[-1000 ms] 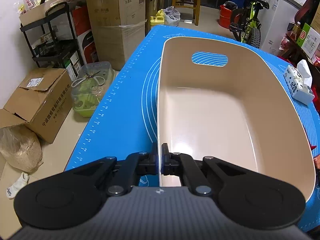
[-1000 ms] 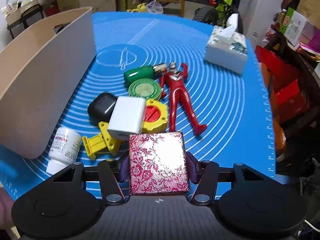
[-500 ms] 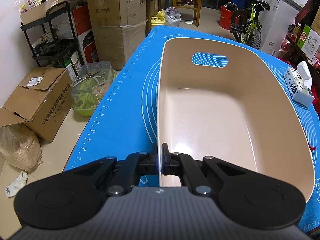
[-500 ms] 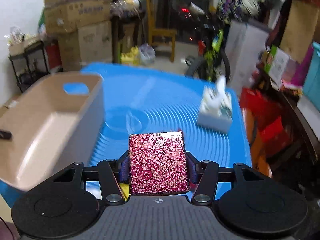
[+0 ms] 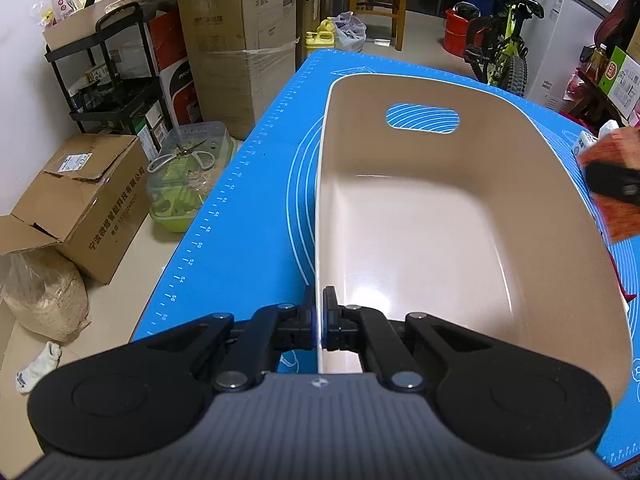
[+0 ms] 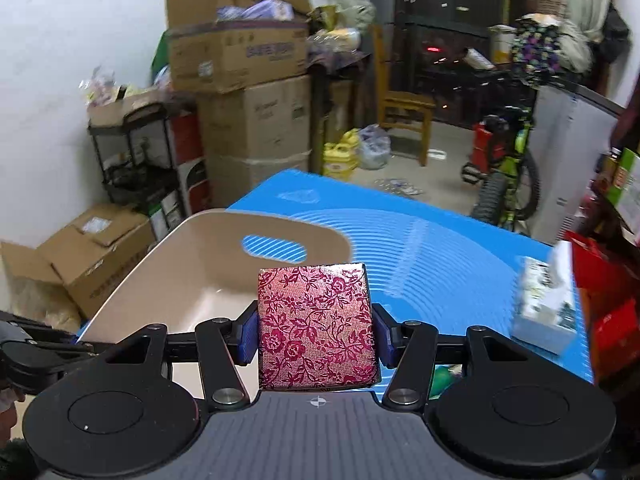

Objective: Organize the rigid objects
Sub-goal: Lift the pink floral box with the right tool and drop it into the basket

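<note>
While the left gripper (image 5: pixel 319 317) is pinching the near rim of the beige bin (image 5: pixel 420 216) on the blue mat (image 5: pixel 240 216), the right gripper (image 6: pixel 316 330) is clamping a red flowered box (image 6: pixel 316 326) above the bin's right edge.

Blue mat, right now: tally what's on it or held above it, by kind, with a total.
Beige bins: 1, bin, pinched at its rim by the left gripper
Floral boxes: 1, red floral box, held above the mat by the right gripper
Tissue boxes: 1, tissue box
Total: 3. A green item below the right gripper is too hidden to identify.
</note>
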{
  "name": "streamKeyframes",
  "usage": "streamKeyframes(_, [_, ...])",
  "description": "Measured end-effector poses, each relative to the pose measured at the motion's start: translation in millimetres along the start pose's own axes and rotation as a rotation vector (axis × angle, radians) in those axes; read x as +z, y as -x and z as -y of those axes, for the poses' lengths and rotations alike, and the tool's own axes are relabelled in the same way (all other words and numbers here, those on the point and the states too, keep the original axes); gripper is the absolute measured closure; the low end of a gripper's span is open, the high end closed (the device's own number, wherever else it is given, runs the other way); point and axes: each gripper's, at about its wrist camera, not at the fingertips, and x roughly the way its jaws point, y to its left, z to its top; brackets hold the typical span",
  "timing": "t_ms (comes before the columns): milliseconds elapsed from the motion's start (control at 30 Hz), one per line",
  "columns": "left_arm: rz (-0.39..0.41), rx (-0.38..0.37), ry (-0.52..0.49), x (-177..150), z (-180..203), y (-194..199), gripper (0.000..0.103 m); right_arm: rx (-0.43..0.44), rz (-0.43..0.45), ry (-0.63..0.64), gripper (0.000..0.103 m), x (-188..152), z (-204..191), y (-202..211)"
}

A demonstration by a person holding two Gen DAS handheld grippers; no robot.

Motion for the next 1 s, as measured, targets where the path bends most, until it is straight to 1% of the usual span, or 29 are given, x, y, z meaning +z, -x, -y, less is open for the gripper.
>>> streamKeyframes(233, [0.005, -0.005, 0.015, 0, -1, 2, 0.099, 0.028, -0.087, 0.073, 0.043, 3, -39, -39])
streamKeyframes(467, [0.004, -0.009, 0.017, 0, -2, 2, 0.099, 0.041, -0.230, 0.135, 0.043, -8, -59, -74])
streamKeyframes(533, [0.003, -0.010, 0.017, 1, -3, 2, 0.099, 0.040, -0.271, 0.149, 0.043, -13, -65, -83])
streamKeyframes(567, [0.003, -0.010, 0.017, 1, -3, 2, 0.099, 0.027, -0.279, 0.161, 0.044, -15, -67, -85])
streamKeyframes(633, [0.003, -0.009, 0.015, 1, -3, 2, 0.099, 0.014, -0.283, 0.181, 0.045, -16, -69, -85])
streamKeyframes(700, [0.004, -0.004, 0.013, 1, -3, 2, 0.099, 0.023, -0.286, 0.162, 0.044, -14, -68, -84])
streamKeyframes(733, [0.004, -0.004, 0.012, 1, -3, 2, 0.099, 0.018, -0.280, 0.156, 0.038, -12, -66, -83])
streamKeyframes(800, [0.005, -0.006, 0.013, 1, -4, 2, 0.099, 0.032, -0.271, 0.140, 0.035, -10, -64, -78])
streamKeyframes(900, [0.005, -0.005, 0.012, 1, -3, 2, 0.099, 0.040, -0.227, 0.127, 0.033, -4, -57, -60])
streamKeyframes(967, [0.005, -0.005, 0.011, 1, -3, 2, 0.099, 0.038, -0.184, 0.112, 0.027, -1, -48, -43])
streamKeyframes(1000, [0.004, -0.004, 0.010, 1, -3, 2, 0.099, 0.039, -0.168, 0.101, 0.027, 2, -41, -36])
